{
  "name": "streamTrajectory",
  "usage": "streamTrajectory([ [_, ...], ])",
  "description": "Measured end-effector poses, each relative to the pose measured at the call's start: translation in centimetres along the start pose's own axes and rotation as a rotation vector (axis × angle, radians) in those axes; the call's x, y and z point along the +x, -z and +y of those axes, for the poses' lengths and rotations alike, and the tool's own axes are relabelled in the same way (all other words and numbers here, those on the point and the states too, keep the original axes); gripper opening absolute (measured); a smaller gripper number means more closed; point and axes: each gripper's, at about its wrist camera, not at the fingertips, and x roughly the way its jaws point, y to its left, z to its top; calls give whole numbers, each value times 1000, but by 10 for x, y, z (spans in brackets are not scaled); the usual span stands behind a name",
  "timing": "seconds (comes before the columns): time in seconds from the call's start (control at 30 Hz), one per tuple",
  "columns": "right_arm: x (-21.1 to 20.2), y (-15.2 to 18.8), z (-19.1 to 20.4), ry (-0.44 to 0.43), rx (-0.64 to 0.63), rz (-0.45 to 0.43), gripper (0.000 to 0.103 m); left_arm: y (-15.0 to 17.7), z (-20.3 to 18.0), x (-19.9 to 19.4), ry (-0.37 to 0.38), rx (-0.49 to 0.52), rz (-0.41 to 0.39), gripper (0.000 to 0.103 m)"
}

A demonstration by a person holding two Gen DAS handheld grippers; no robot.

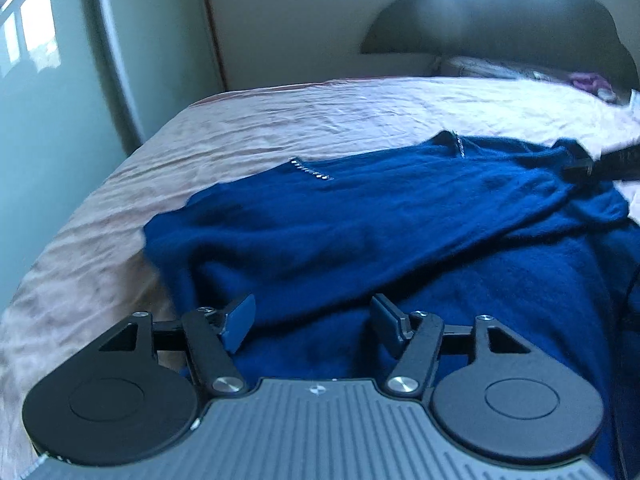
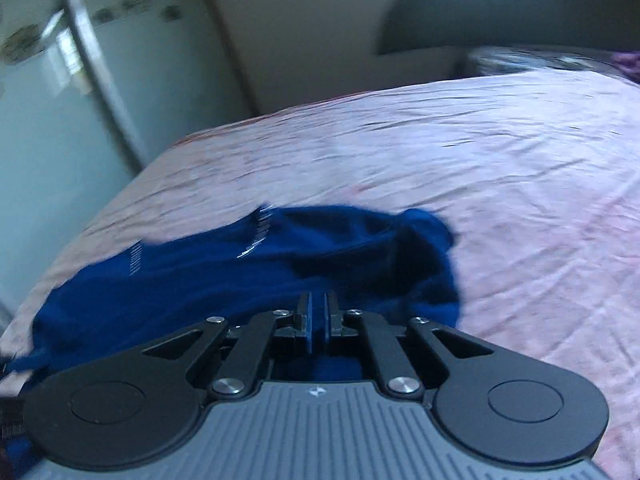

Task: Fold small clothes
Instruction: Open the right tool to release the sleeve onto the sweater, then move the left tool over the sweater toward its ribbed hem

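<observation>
A dark blue knit garment (image 1: 360, 220) with small silver trim lies spread and partly bunched on a pink bed sheet (image 1: 280, 120). My left gripper (image 1: 314, 320) is open just above the garment's near part, with nothing between its fingers. In the right wrist view the same blue garment (image 2: 240, 272) lies on the sheet (image 2: 500, 200). My right gripper (image 2: 319, 316) is shut on a fold of the blue garment. The right gripper also shows in the left wrist view (image 1: 580, 168) as a dark shape at the garment's far right edge.
The bed's left edge drops off toward a pale wardrobe (image 1: 60, 100) and a wall. A dark headboard (image 1: 520, 20) and pillows (image 1: 500, 66) stand at the back right. Both views are blurred by motion.
</observation>
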Motion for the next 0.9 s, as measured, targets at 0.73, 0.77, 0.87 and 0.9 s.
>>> streamTrajectory([
  [0.73, -193, 47, -48, 472, -169, -335, 72, 111, -7, -129, 266, 498, 50, 83],
  [0.77, -203, 50, -47, 520, -197, -353, 76, 118, -7, -136, 258, 529, 43, 83],
  [0.87, -235, 65, -44, 668, -316, -395, 84, 124, 10, -151, 282, 531, 68, 83],
  [0.9, -243, 70, -41, 700, -357, -398, 89, 124, 16, -155, 293, 516, 87, 83],
])
